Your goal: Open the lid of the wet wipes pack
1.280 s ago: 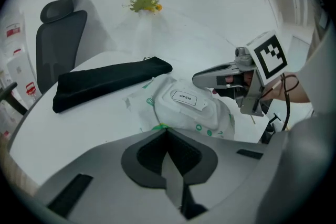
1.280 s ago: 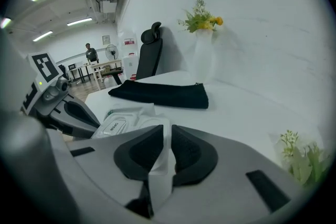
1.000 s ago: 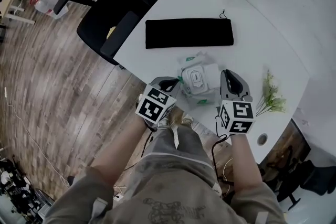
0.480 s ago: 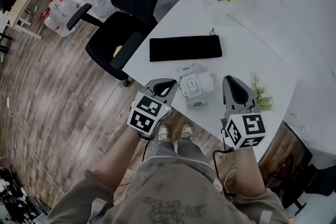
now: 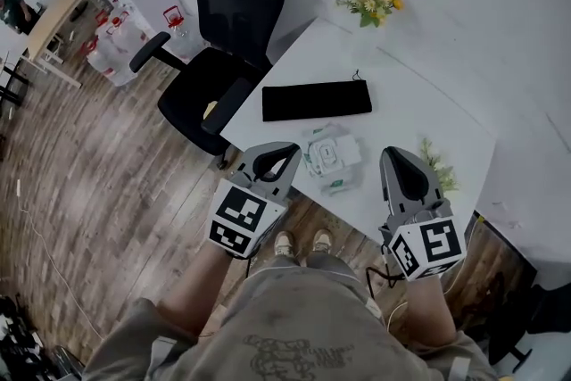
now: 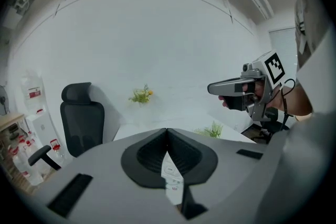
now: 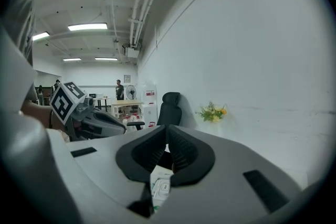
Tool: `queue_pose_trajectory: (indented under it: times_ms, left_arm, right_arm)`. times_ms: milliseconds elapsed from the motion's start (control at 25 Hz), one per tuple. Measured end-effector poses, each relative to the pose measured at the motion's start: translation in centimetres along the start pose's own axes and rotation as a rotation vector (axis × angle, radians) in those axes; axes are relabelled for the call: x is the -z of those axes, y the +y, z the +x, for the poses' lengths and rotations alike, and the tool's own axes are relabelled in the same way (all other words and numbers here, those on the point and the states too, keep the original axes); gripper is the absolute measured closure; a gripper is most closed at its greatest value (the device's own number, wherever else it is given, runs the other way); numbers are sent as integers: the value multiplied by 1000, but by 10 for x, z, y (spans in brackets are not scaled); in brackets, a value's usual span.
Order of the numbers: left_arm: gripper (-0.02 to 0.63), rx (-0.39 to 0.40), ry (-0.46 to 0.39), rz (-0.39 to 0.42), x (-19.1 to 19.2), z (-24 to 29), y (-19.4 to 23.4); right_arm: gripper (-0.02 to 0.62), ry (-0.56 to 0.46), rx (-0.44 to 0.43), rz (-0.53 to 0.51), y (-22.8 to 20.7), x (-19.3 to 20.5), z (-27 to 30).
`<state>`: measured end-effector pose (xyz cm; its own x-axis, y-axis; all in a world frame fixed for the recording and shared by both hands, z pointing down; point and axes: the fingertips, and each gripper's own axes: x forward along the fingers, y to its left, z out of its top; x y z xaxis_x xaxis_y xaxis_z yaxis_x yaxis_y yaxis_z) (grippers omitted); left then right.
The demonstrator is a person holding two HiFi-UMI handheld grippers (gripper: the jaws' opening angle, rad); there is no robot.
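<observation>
Wet wipes pack (image 5: 328, 156) on table (image 5: 419, 125); left gripper (image 5: 284, 153), right gripper (image 5: 394, 158) closed.

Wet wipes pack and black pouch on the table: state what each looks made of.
Wet wipes pack: likely soft plastic film, slightly glossy, its edges crinkled, with a stiffer white plastic lid in the middle. Black pouch: probably fabric, matte, lying flat, with a thin cord at one end; the weave is too small to tell.
</observation>
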<state>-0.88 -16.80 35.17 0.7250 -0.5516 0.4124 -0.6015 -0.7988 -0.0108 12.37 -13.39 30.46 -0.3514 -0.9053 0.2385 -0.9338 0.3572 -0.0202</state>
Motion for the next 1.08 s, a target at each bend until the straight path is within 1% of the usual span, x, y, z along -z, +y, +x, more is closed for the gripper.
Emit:
queue_pose_trajectory:
  times_ms: [120, 200, 320, 520, 720, 840, 1080]
  left_arm:
    - [589, 6, -15, 39, -12, -15, -10]
    - [589, 10, -15, 81, -17, -25, -19]
    - [589, 7, -23, 123, -22, -35, -26]
    - [589, -5, -17, 101, -13, -47, -29]
    - [589, -21, -24, 38, -8, -60, -31]
    - [589, -27, -18, 23, -5, -65, -33]
    - [589, -42, -22, 32, -11, -63, -29]
  right_arm:
    - [555, 6, -37, -24, 15, -7, -13]
    - [555, 13, -61, -27, 25, -9, -21]
    - [555, 19, -77, -40, 37, -9, -29]
    - [555, 40, -109, -30, 54, 2, -37]
    - [555, 66, -133, -30, 64, 12, -40]
    - [555, 72, -128, -26, 59, 14, -41]
    - [555, 61, -106, -31, 43, 9, -34]
